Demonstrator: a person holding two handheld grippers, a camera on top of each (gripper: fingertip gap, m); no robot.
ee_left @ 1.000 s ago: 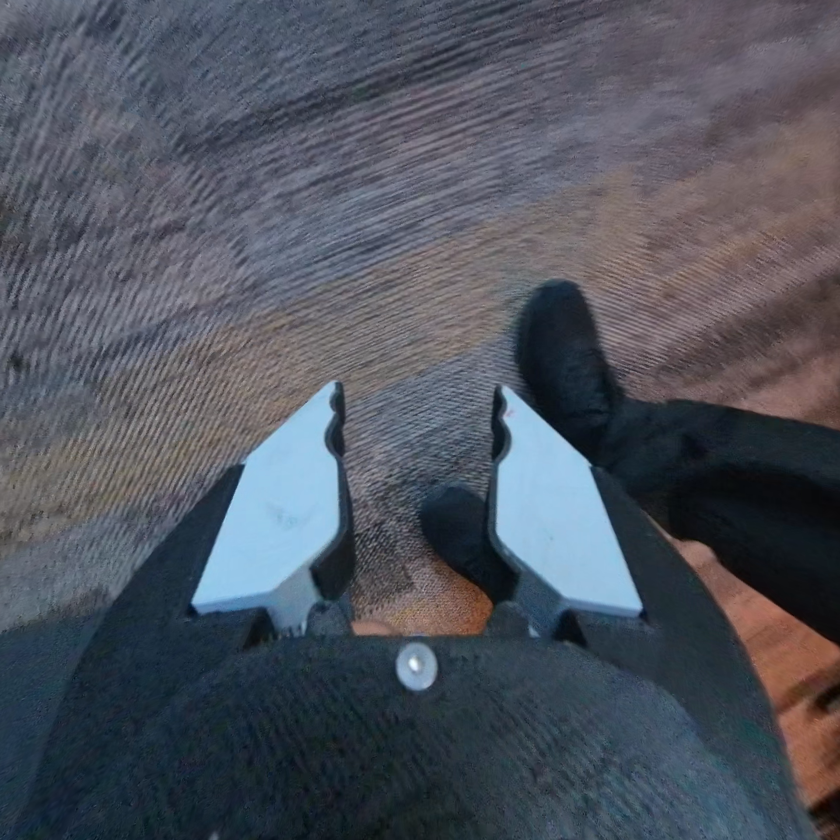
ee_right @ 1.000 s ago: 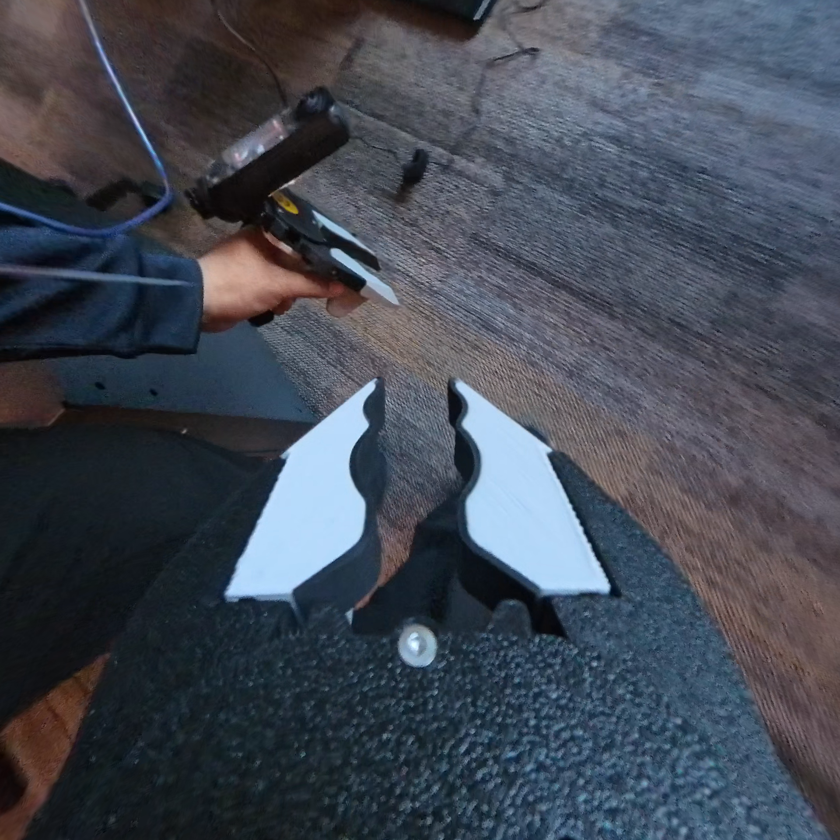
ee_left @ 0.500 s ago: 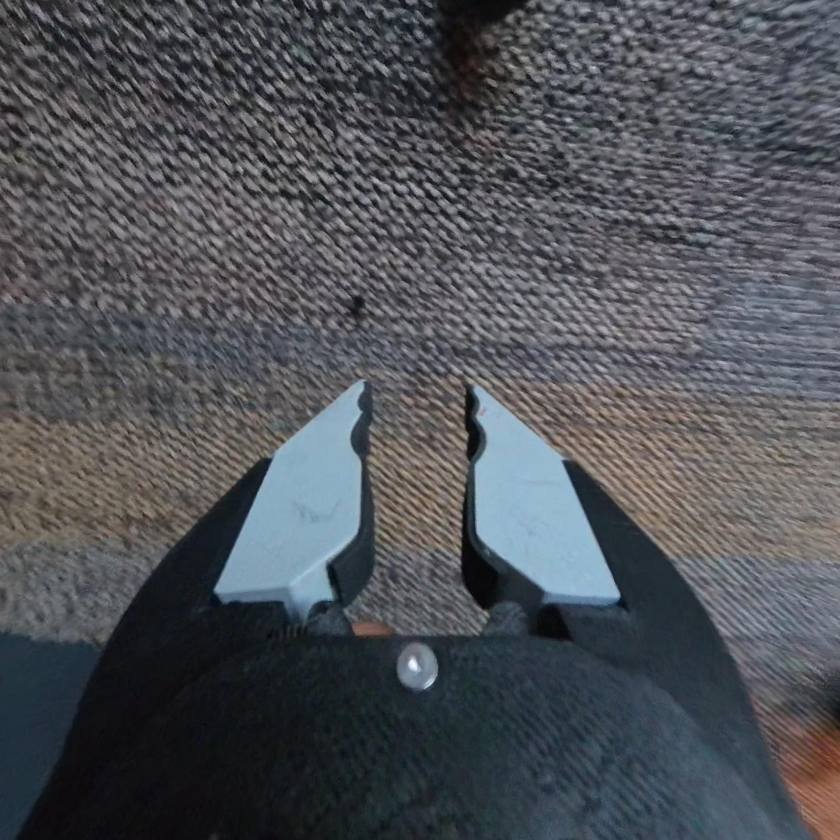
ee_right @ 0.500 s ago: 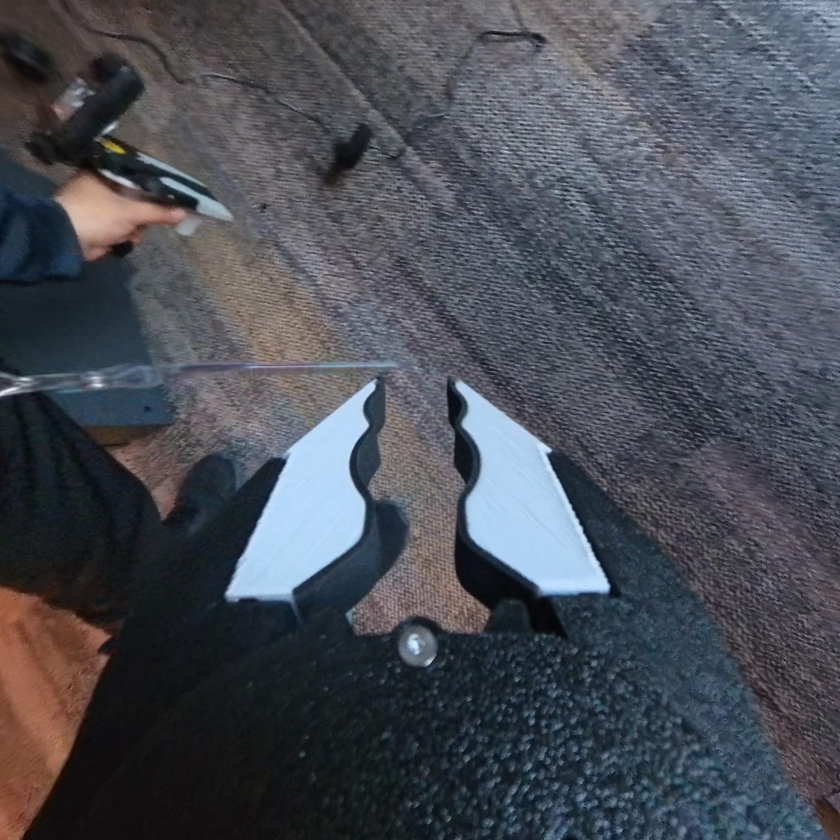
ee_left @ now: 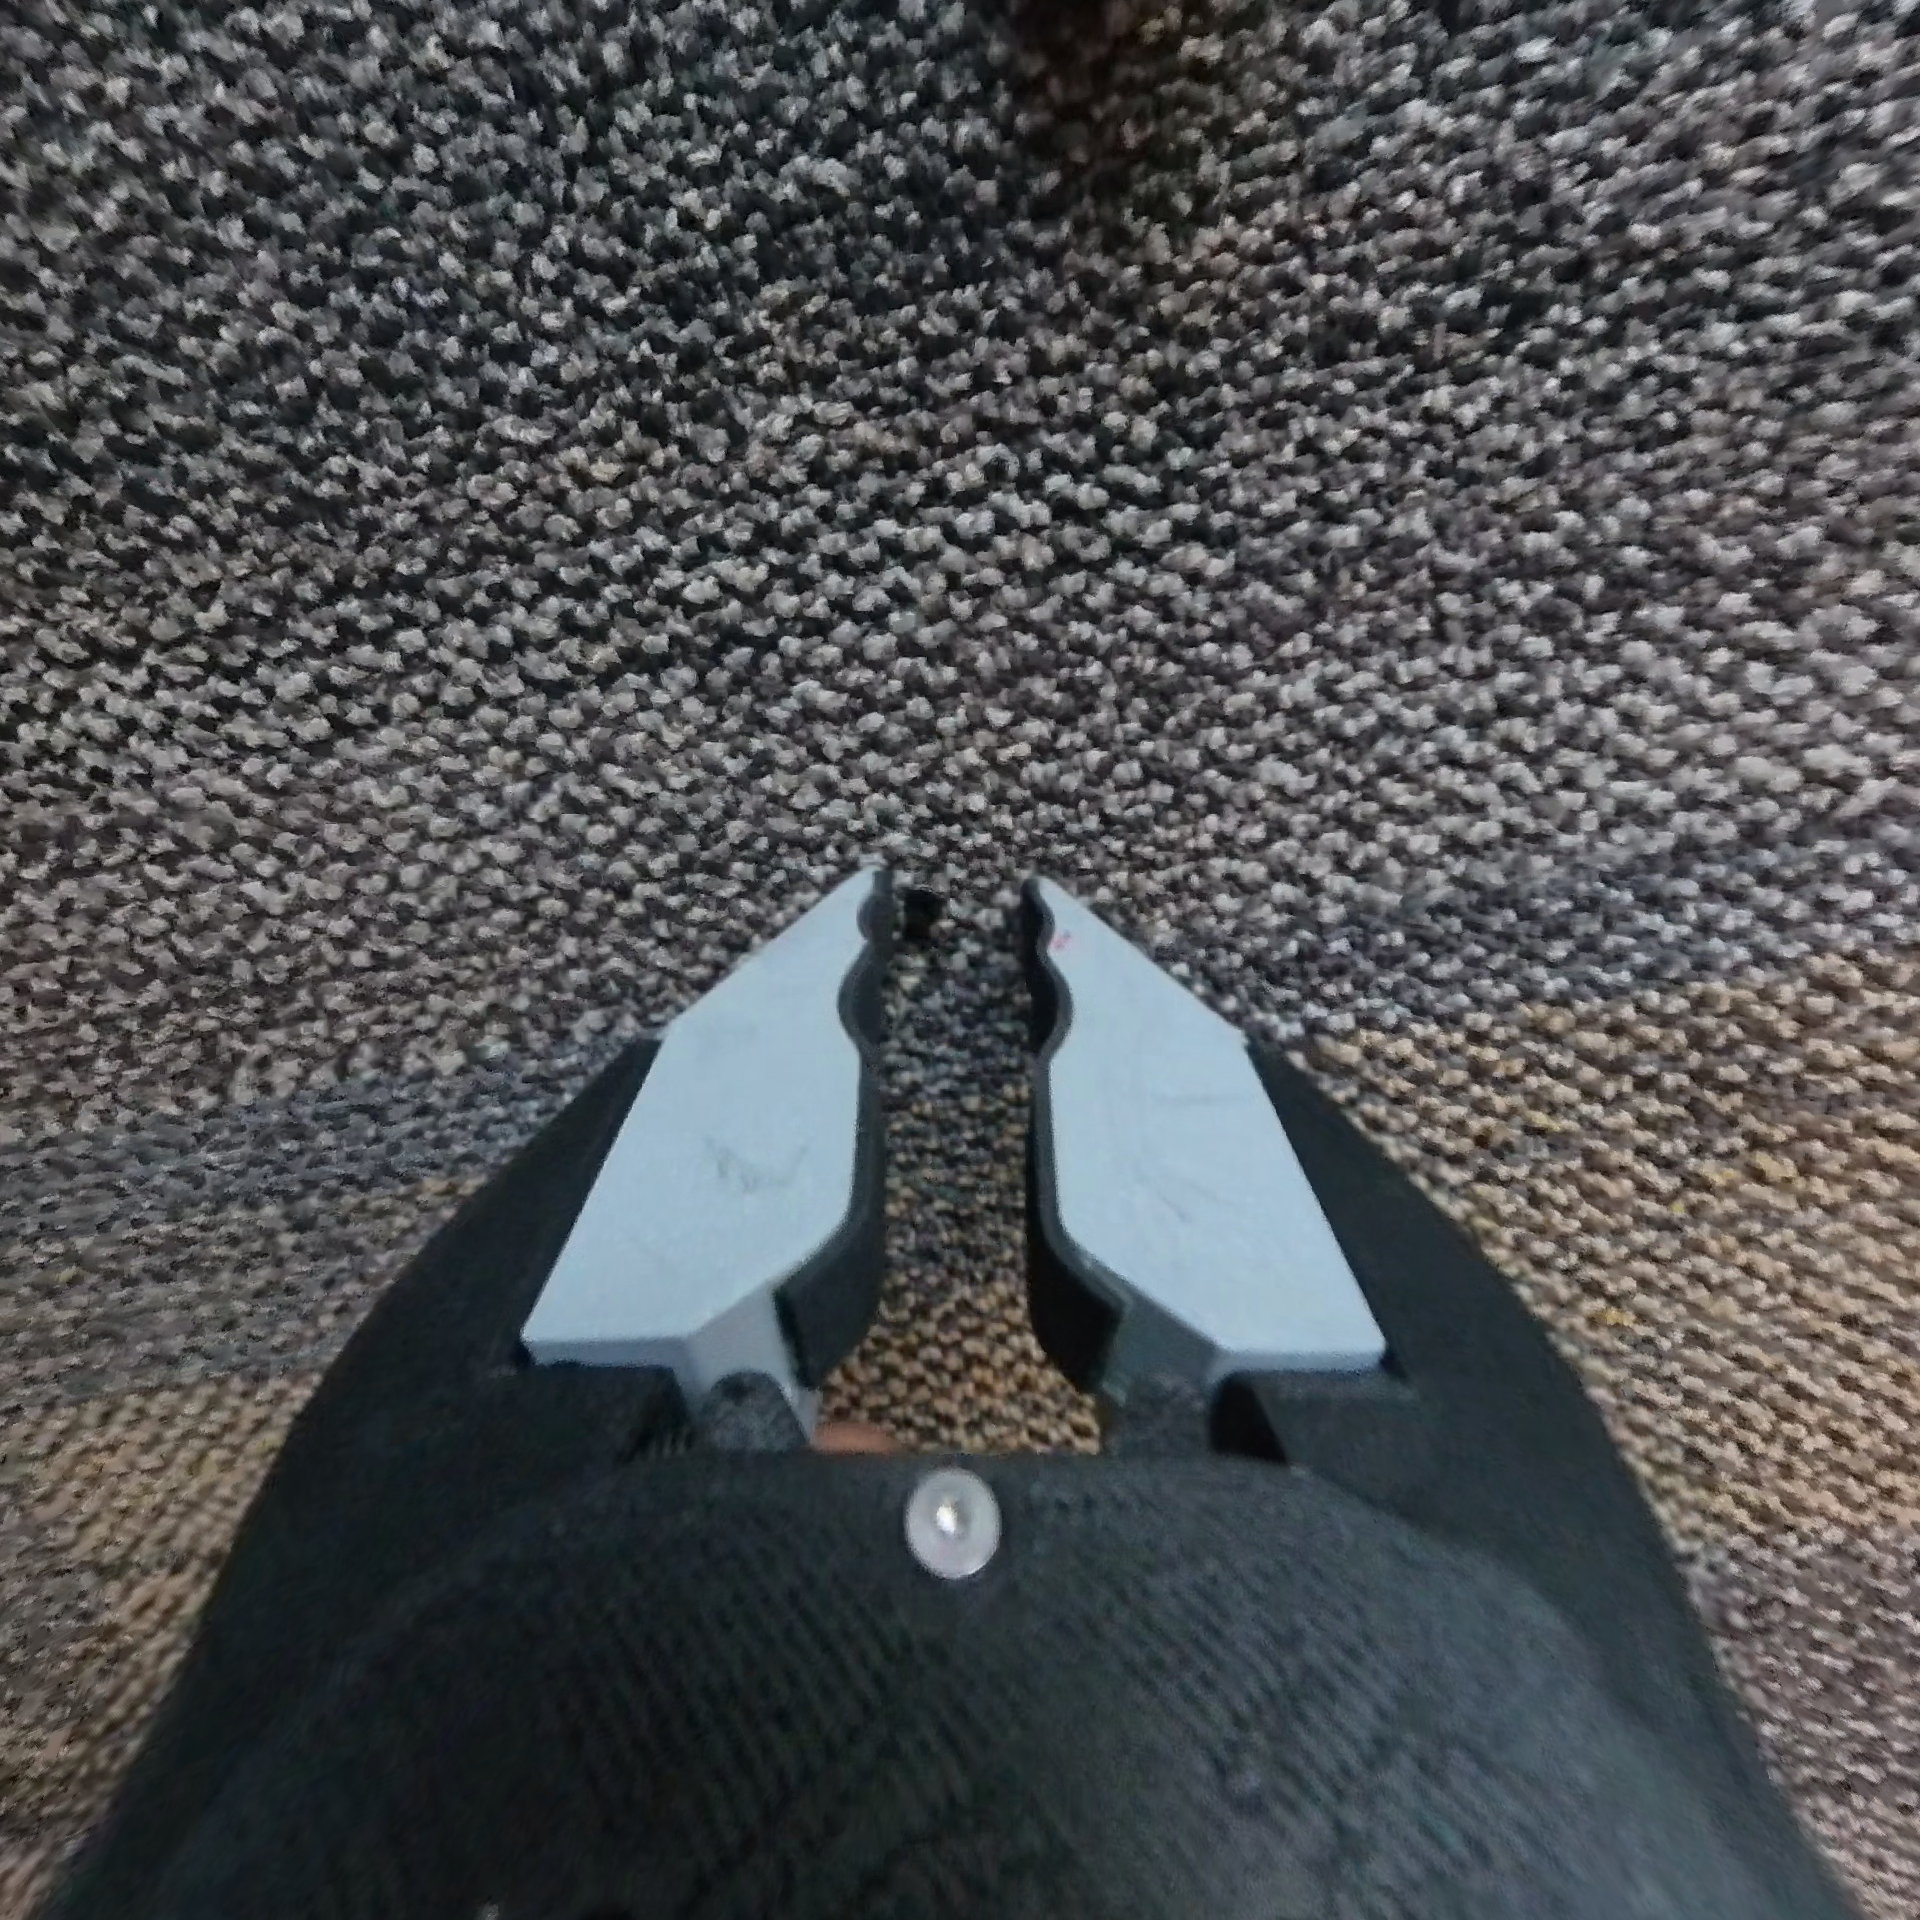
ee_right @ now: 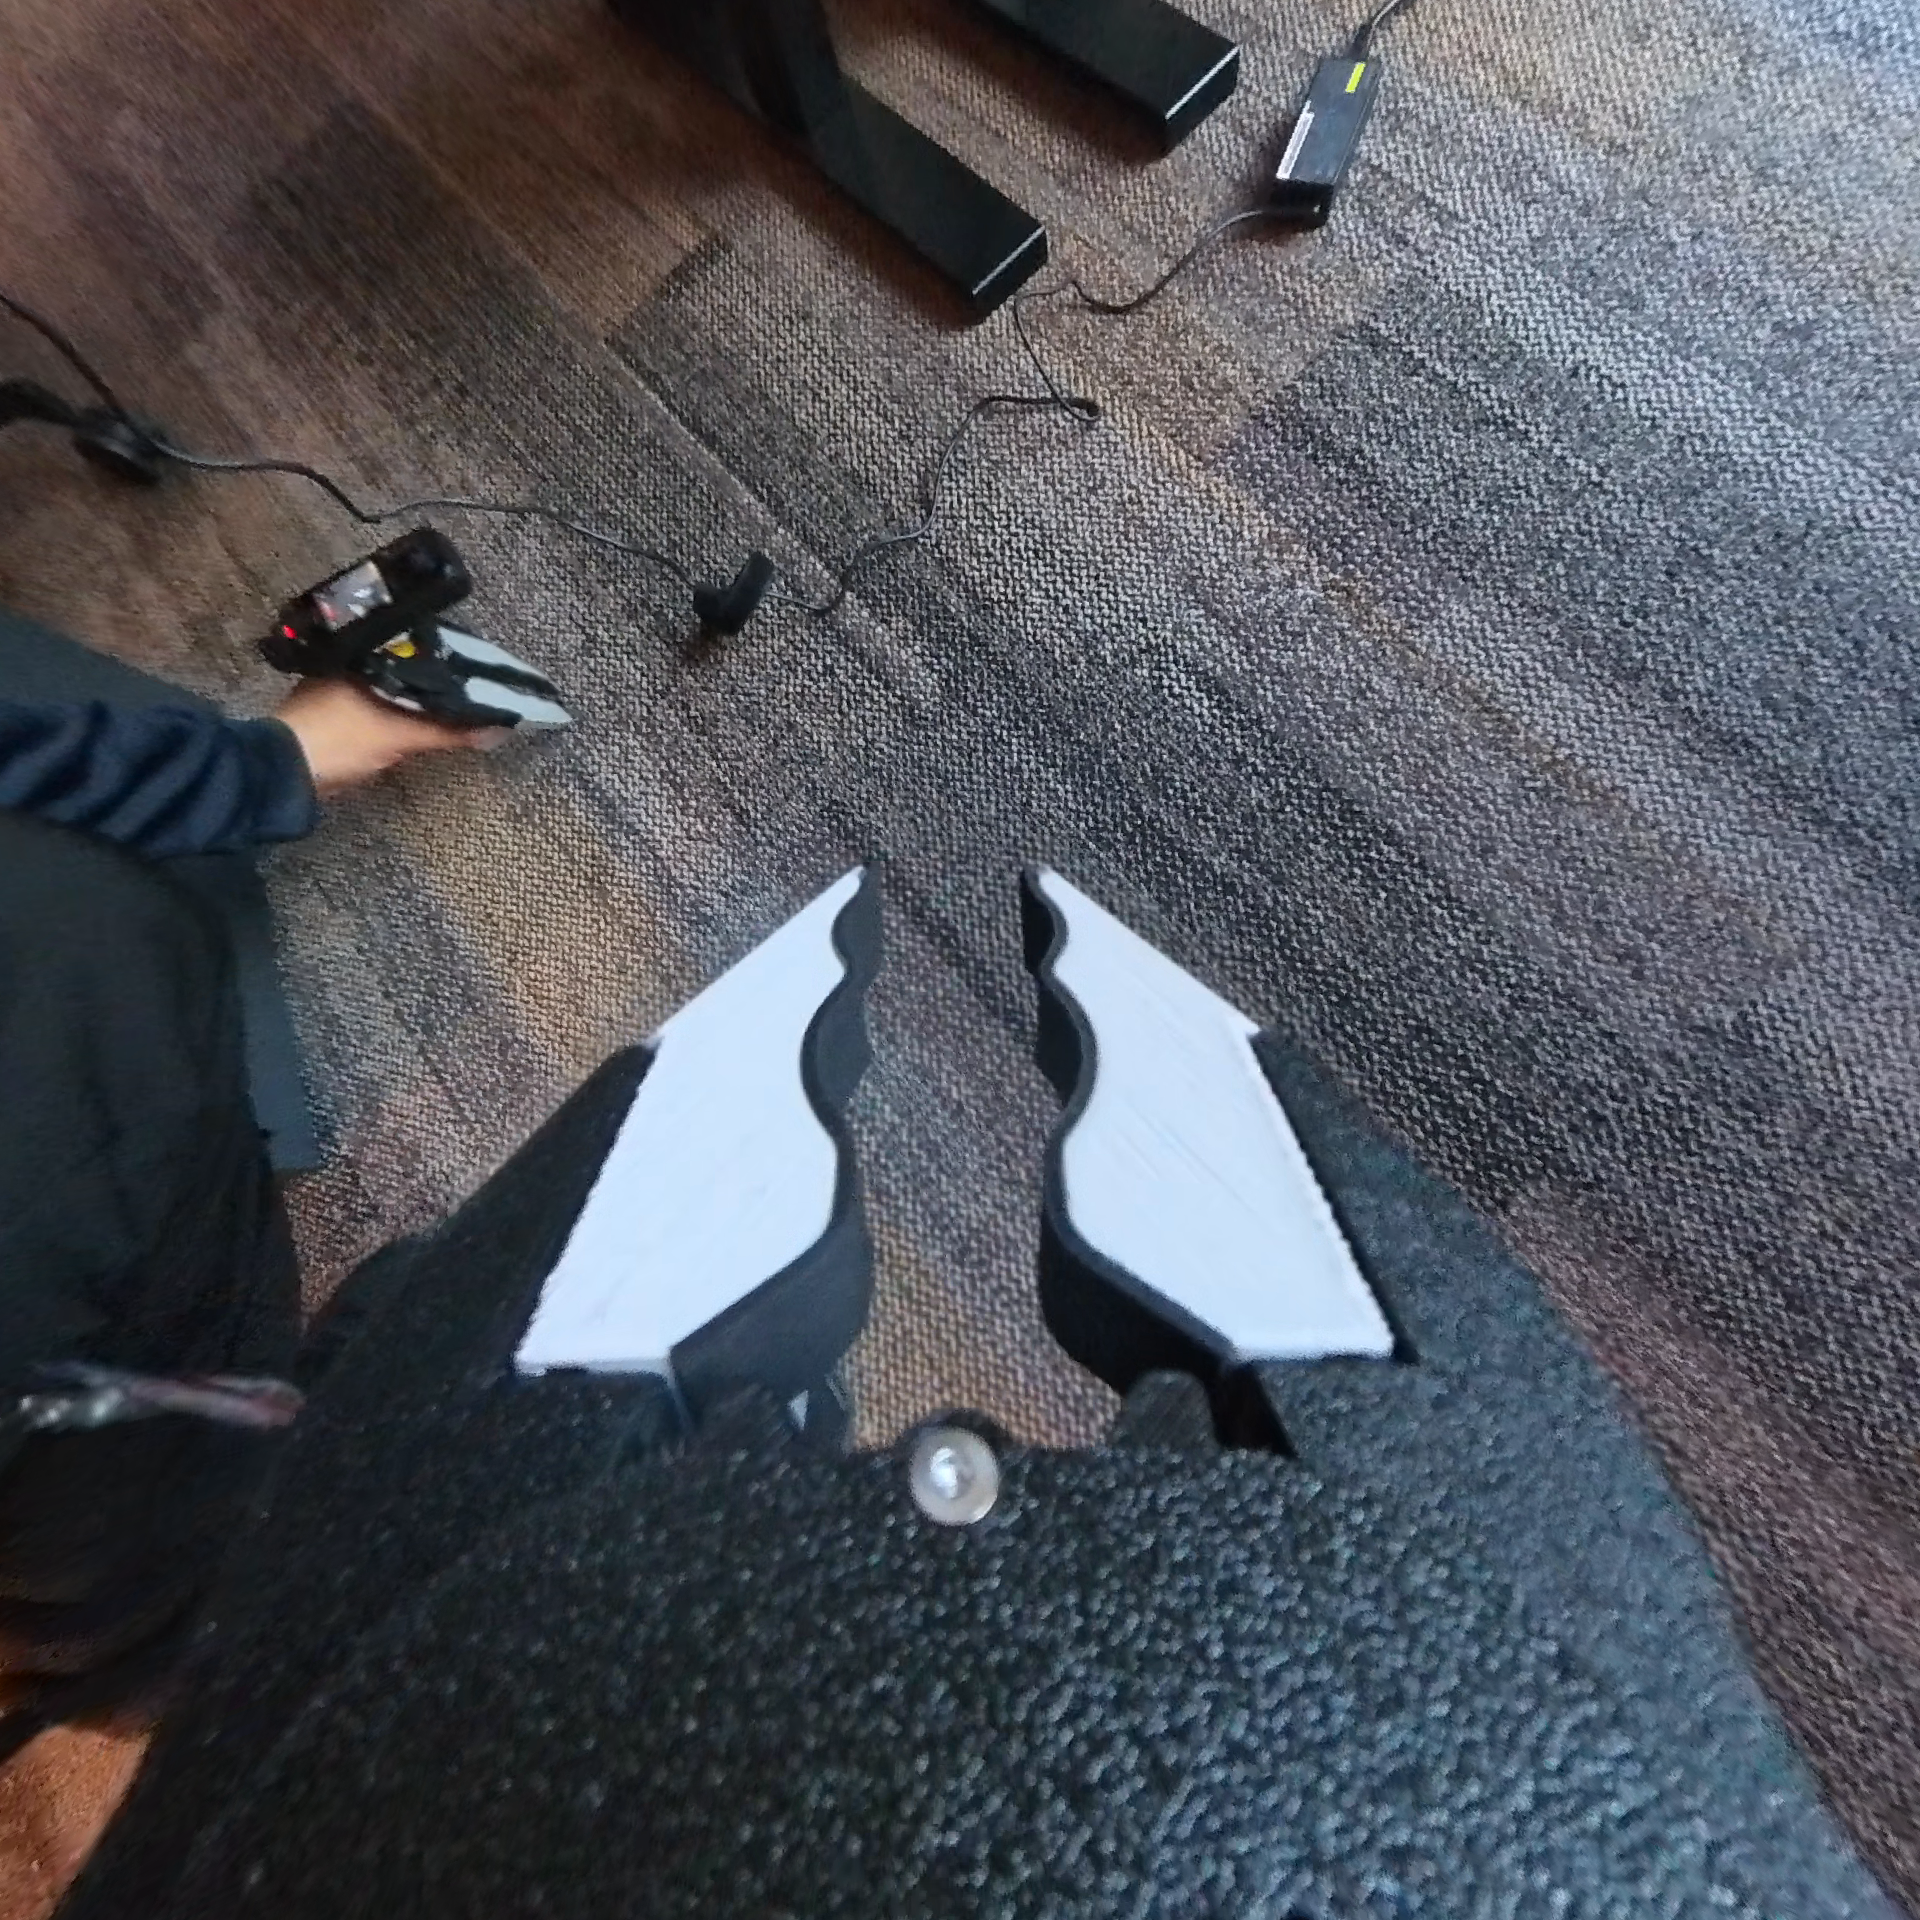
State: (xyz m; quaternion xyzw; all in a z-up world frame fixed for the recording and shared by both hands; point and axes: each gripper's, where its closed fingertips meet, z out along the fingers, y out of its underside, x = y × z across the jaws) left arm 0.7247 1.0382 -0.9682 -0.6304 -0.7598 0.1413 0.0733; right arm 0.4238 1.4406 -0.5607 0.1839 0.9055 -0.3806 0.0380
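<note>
My left gripper (ee_left: pixel 951 894) points straight down, close over the speckled grey-brown carpet (ee_left: pixel 935 468). Its jaws are a little apart and hold nothing. A small black speck (ee_left: pixel 920 916) lies on the carpet between the fingertips, nearer the left finger (ee_left: pixel 727 1143). My right gripper (ee_right: pixel 951 883) is open and empty, held higher above the carpet (ee_right: pixel 1351 727). The right wrist view also shows the left gripper (ee_right: pixel 457 681) at far left, in a hand, low to the floor.
Black furniture feet (ee_right: pixel 914 197) and a black power adapter (ee_right: pixel 1325 125) lie at the back, with thin cables (ee_right: pixel 935 468) and a plug (ee_right: pixel 732 597) across the carpet. A person's dark sleeve (ee_right: pixel 135 758) and dark clothing (ee_right: pixel 104 1143) fill the left side. About 65 centimetres separates my left fingertips from my right.
My left gripper has come down close to the carpet, and the black speck now sits between its tips. Its jaws have narrowed. The right view now shows more of the far floor.
</note>
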